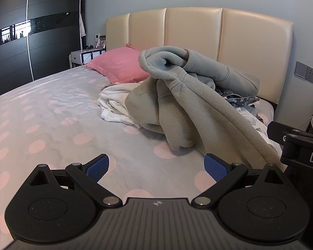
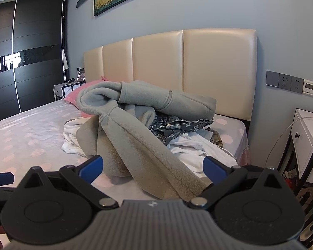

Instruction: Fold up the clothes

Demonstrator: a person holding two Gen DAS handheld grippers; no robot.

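Fleece garment (image 2: 135,137), soft, grey, lies rumpled; left gripper (image 1: 156,166) gapes empty; right gripper (image 2: 153,169) wide, seemingly straddling it.

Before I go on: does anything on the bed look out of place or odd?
Only the unfolded heap: a grey fleece garment lies crumpled over white clothes and a dark floral fabric, one fleece edge trailing between the open right gripper fingers. Left gripper is open and empty. Nothing looks damaged.

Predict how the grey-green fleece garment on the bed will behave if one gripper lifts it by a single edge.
The grey-green fleece garment is probably floppy: it already sags in deep folds. Its thick pile suggests some bulk and good grip. It drapes over the white clothes, so lifting may drag them.
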